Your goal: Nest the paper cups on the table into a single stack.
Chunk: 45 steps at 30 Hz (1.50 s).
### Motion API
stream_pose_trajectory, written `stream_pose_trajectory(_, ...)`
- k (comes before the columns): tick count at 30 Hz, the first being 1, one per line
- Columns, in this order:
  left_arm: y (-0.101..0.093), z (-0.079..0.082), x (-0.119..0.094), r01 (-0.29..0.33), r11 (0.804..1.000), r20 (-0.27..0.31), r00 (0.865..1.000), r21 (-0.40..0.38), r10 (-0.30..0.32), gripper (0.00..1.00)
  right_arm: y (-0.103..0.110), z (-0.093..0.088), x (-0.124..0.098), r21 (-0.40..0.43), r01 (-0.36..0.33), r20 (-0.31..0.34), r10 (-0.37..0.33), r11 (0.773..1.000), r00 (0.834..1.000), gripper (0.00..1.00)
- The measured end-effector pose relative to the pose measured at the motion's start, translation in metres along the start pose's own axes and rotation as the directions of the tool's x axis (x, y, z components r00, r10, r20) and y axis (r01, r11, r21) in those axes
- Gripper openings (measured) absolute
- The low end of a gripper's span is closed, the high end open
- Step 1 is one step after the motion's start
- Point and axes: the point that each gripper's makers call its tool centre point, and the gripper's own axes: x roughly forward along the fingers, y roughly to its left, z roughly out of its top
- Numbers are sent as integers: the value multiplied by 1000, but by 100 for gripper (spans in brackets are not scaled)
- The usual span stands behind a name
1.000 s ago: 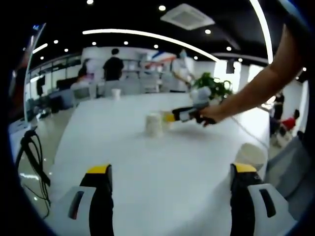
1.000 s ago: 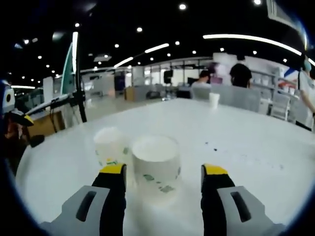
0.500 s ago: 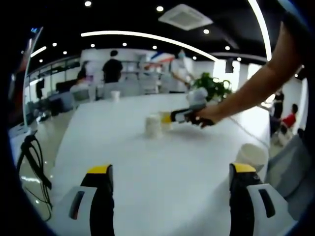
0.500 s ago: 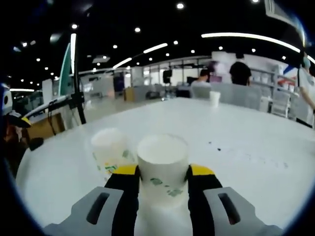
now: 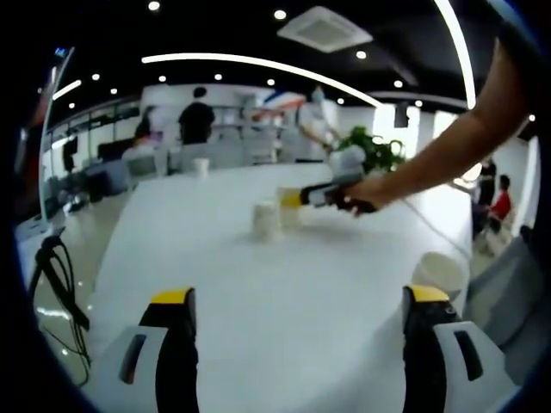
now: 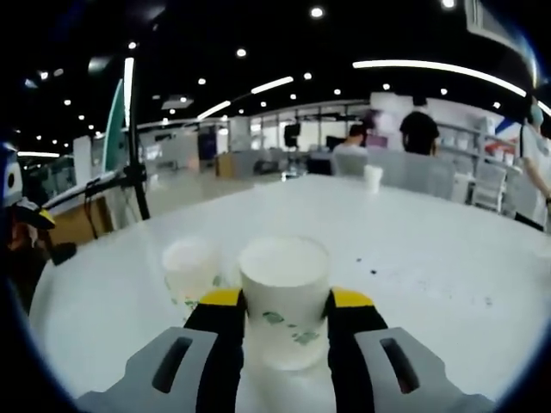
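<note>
We had right tongs (image 6: 284,303) clenched on upright cup (image 6: 284,292); second cup (image 6: 191,268) just left on desk (image 6: 448,284), rim up. Left tongs (image 5: 297,301) released, well back.

matt paper cup (image 6: 284,297), smooth glossy table (image 6: 448,258)

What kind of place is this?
Probably an open-plan office or lab: a large white table, recessed ceiling lights with a ceiling air vent, and people standing by shelving at the back.
</note>
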Motion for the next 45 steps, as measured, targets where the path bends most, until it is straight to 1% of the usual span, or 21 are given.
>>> stream_pose_trajectory(3,-1,-1,1,4,1000,-3,1000,-14,-4,98,-4,6,-1,-6,1,-3,-1,1000,1000,35)
stream_pose_trajectory(6,-1,-2,2,5,1000,-10,1000,-11,-6,98,-9,14,-4,-10,7,-1,-7,1000,1000,35)
stream_pose_trajectory(12,-5,3,3,18,1000,-2,1000,0,-18,98,-15,31,-10,-21,14,4,-14,1000,1000,35)
stream_pose_trajectory(15,-4,5,4,12,1000,6,1000,-3,-12,98,-15,37,-14,-21,18,15,-18,1000,1000,35)
stream_pose_trajectory(18,-4,5,4,13,1000,6,1000,-3,-13,98,-17,40,-18,-36,19,4,-19,999,1000,35)
stream_pose_trajectory(23,-6,8,4,16,1000,12,1000,-1,-16,98,-26,52,-26,-25,34,-4,-34,999,999,35)
stream_pose_trajectory(30,-7,9,4,17,1000,15,1000,-1,-17,98,-29,76,-33,-32,30,14,-29,999,999,35)
stream_pose_trajectory(35,-8,12,4,20,1000,18,1000,-1,-20,98,-32,93,-37,-56,33,23,-32,998,999,35)
stream_pose_trajectory(38,-8,15,4,17,1000,23,1000,1,-17,98,-35,97,-38,-60,39,24,-38,997,999,35)
stream_pose_trajectory(42,-8,16,4,15,1000,25,1000,1,-15,98,-36,104,-40,-44,34,35,-33,998,999,34)
stream_pose_trajectory(45,-8,18,3,13,1000,27,1000,2,-13,98,-37,106,-41,-51,34,34,-32,998,999,34)
